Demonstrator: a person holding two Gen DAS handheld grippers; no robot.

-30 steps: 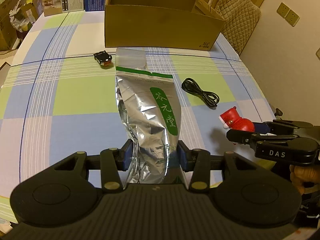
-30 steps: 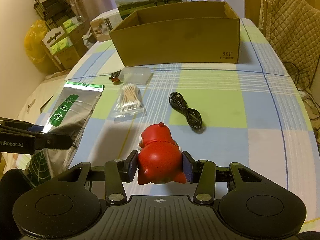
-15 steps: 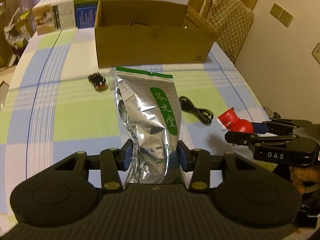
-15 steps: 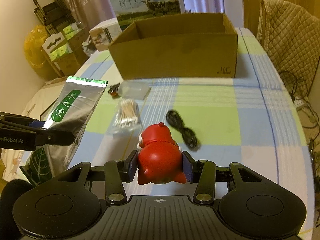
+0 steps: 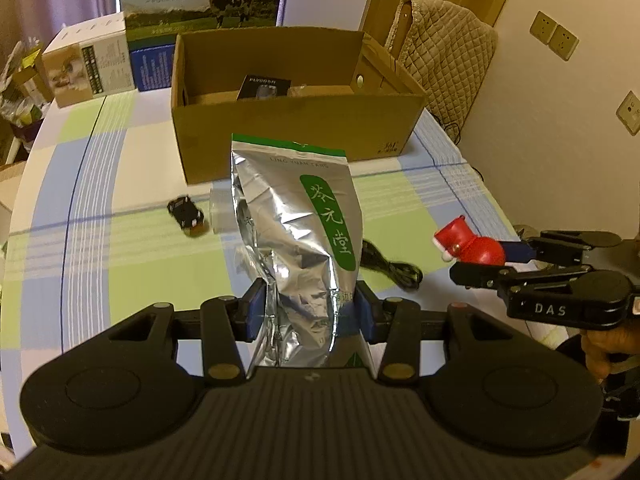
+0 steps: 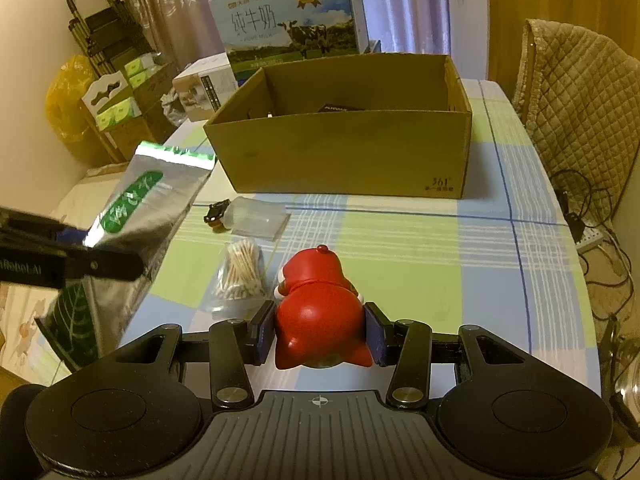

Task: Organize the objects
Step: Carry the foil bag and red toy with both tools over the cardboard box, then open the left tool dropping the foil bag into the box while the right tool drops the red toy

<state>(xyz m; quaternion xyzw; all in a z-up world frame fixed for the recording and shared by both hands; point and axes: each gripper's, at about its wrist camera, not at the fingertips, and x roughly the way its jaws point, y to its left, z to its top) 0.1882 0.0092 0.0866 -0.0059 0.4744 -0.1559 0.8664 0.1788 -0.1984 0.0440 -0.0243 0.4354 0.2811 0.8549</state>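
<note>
Left wrist view: the left gripper [image 5: 310, 316] has its jaws clamped on a foil bag [image 5: 296, 236], lifted above the bench [image 5: 120, 272]. At 3 o'clock, the right gripper [image 6: 318, 334] jaws squeeze a red toy [image 6: 318, 316]; the cardboard box [image 5: 296, 136] sits at 12 o'clock.

Silver foil pouch [image 5: 296, 240] held upright, red toy [image 6: 320, 312] clamped, open cardboard box [image 6: 344, 156] behind

Walls: cream, sockets [image 5: 554, 40] at right | curtains [image 6: 168, 4]: mauve, drawn | chair [image 6: 576, 92]: quilted beige cover, beside table [image 6: 400, 240] | tablecloth: blue-green check | light: warm, dim
</note>
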